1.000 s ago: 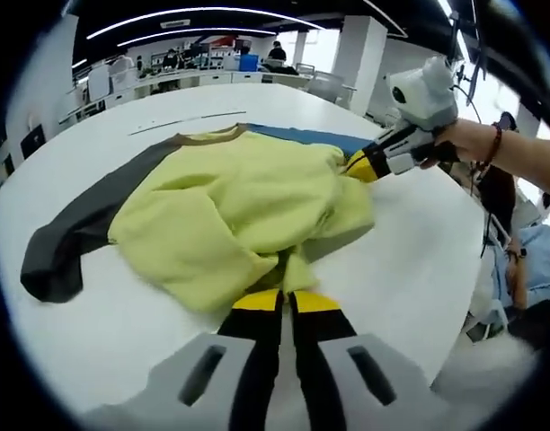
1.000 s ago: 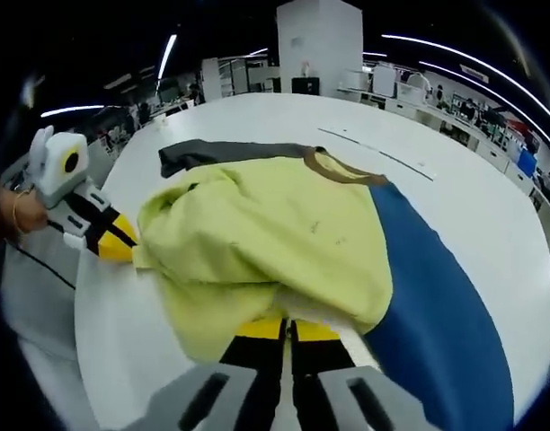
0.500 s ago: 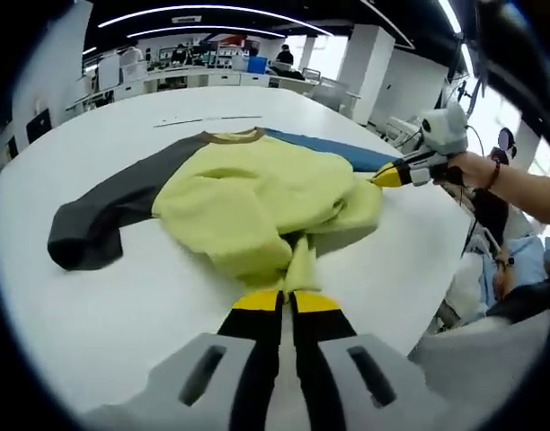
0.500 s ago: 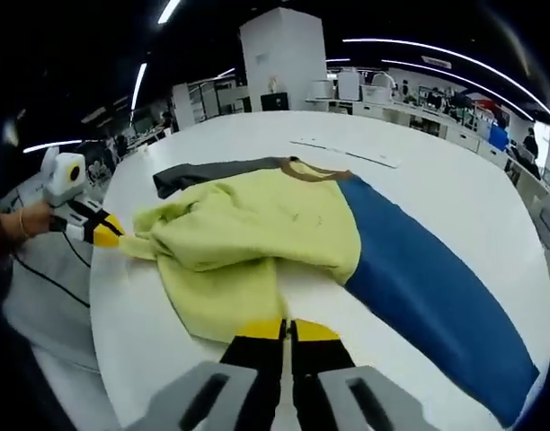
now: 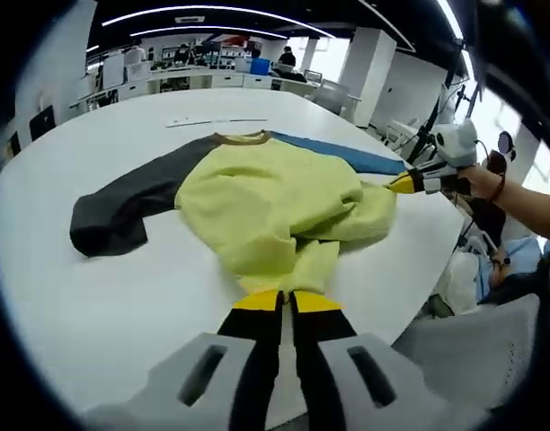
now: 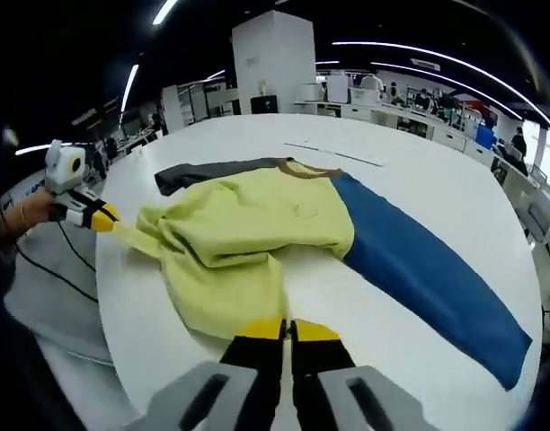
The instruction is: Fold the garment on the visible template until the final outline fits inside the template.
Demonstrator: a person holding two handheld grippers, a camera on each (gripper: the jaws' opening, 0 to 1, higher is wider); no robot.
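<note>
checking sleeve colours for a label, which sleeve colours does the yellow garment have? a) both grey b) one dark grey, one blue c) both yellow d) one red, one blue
b: the yellow garment has a dark grey sleeve lying out to one side and a blue sleeve stretched across the white table on the other.

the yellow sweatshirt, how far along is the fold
Early. The yellow sweatshirt with one grey and one blue sleeve lies bunched on the white table. Both grippers, left and right, are shut on its hem. Grey sleeve and blue sleeve lie unfolded; no template outline shows.
</note>
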